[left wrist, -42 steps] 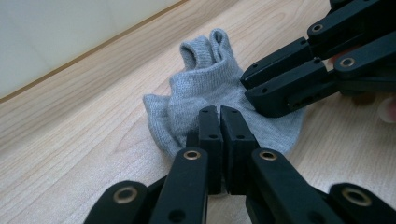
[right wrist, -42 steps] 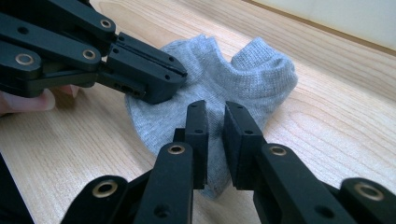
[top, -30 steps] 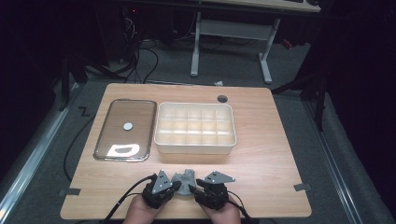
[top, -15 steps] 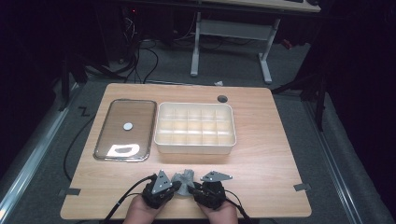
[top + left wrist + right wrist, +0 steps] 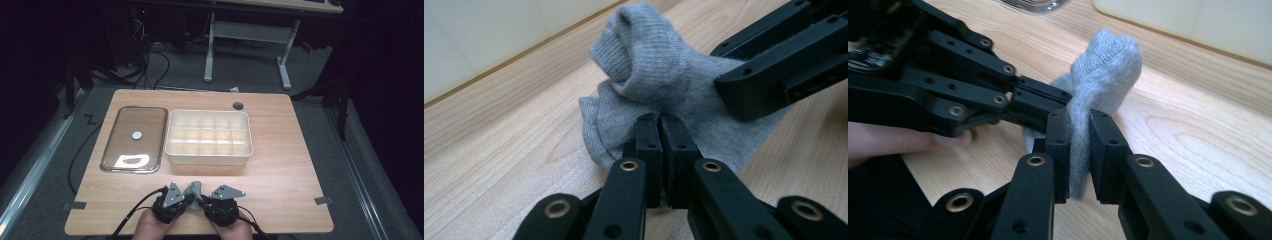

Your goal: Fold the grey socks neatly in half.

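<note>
The left gripper [image 5: 659, 135] pinches one edge of the one grey sock [image 5: 659, 85]. The right gripper [image 5: 1079, 145] has just squeezed in and nips the sock's other side. The sock sits bunched on the table [image 5: 280, 170] between the two grippers. Farther off are one white divided box [image 5: 208, 156] and one metal tray [image 5: 134, 140].
</note>
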Motion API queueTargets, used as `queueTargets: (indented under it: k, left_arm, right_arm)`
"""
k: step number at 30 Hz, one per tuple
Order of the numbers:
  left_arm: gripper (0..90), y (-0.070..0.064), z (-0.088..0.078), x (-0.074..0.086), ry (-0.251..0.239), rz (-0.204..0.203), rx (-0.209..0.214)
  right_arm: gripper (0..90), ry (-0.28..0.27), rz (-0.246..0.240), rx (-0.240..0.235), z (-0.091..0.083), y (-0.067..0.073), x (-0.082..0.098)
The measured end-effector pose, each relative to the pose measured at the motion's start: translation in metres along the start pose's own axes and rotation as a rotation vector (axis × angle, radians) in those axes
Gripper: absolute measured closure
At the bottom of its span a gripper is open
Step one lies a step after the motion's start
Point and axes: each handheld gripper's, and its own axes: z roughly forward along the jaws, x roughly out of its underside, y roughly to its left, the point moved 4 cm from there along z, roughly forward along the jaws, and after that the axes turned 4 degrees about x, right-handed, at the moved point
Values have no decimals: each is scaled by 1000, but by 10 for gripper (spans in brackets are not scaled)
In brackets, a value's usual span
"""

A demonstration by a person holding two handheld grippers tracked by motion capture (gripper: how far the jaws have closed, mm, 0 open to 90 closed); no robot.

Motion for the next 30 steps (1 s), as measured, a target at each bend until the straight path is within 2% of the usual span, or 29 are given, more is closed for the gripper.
queueTargets:
  k: [4,8,11,12,15,19,21,22,26,30]
  left_arm:
    - [872,0,0,0,1,-1,0]
    - [872,0,0,0,1,-1,0]
    - [872,0,0,0,1,-1,0]
    - [871,0,0,0,1,-1,0]
    - [871,0,0,0,2,-1,0]
    - [871,0,0,0,2,-1,0]
    - [871,0,0,0,1,-1,0]
    - [871,0,0,0,1,-1,0]
    - [870,0,0,0,1,0,0]
    - [870,0,0,0,1,1,-1]
  right_arm:
    - [800,0,-19,1,1,1,-2]
    - [719,-23,0,8,-6,-8,-2]
    - [685,-35,13,30,-10,-15,-1]
    - [660,-46,24,53,-14,-22,0]
    - [642,-46,34,99,-16,-33,3]
    - [691,-24,38,160,-11,-39,8]
    - [755,-4,44,182,-8,-39,10]
    - [788,2,42,178,-7,-38,12]
    - [799,7,4,166,-2,-34,15]
    - [880,5,-5,166,0,-30,16]
